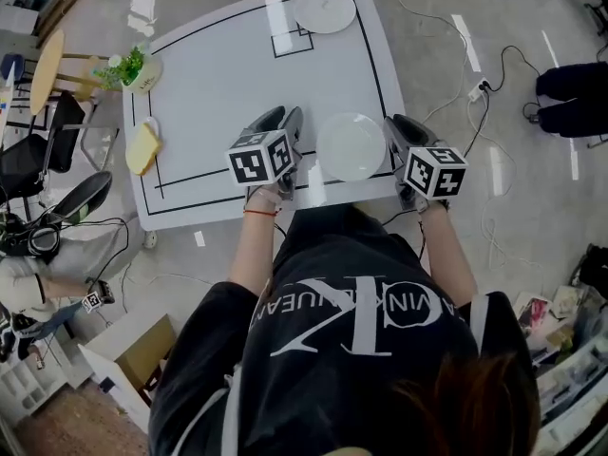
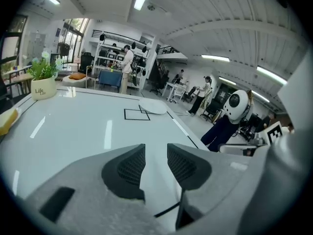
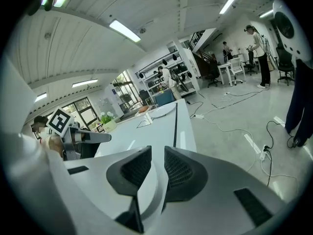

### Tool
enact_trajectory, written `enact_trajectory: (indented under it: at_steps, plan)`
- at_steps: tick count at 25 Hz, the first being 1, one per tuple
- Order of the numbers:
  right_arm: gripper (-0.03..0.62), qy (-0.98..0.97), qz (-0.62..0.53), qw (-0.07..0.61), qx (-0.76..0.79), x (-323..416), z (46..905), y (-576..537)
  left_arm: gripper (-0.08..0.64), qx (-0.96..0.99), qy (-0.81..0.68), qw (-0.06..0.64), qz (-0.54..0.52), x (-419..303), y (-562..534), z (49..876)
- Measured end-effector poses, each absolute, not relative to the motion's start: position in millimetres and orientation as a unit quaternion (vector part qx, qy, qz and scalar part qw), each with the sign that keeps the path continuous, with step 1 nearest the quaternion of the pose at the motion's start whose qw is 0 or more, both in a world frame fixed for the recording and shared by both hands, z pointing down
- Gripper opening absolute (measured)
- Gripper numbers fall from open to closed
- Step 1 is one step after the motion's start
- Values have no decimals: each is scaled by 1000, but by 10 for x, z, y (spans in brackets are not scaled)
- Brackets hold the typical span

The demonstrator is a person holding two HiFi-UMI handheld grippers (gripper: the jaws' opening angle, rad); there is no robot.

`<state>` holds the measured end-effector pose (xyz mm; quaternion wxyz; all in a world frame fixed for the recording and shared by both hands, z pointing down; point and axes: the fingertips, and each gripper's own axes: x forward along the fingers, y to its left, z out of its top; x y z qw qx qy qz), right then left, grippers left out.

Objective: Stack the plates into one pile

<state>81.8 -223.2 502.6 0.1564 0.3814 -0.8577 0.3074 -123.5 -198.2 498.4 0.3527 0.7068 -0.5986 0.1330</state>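
Note:
Two white plates are on the white table [image 1: 218,84]. One plate [image 1: 325,10] rests at the far edge, also seen from the left gripper view [image 2: 152,106] and the right gripper view [image 3: 164,110]. The other plate [image 1: 351,145] is near the front edge, between my two grippers. My right gripper [image 1: 394,129] is shut on this plate's right rim; the rim [image 3: 149,190] fills the narrow gap at my right gripper [image 3: 157,163]. My left gripper [image 1: 285,115] hovers just left of the near plate, apart from it. In its own view my left gripper [image 2: 155,155] is open, with only bare table between its fingers.
A potted plant [image 1: 141,69] and a yellow object [image 1: 142,147] sit at the table's left side. A black square outline [image 1: 292,41] is marked beside the far plate. Cables [image 1: 480,88] trail on the floor to the right, near a person's legs [image 1: 570,98].

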Motion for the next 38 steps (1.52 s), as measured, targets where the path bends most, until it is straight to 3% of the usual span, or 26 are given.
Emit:
enact_trajectory:
  at_steps: [11,18,38]
  plan:
    - [96,-866,286,158,378,486,4940,-3115,141,720,-590,345,116,-1562,-2809,5038]
    - [111,-874,264,178,367,183,4962,-3647,140,738,-600,289,108,-1707,-3375,4939]
    - [149,-862,227,240,384,-346,5271,-4715,167,753,-552,335,126,-1659,-4329,5332]
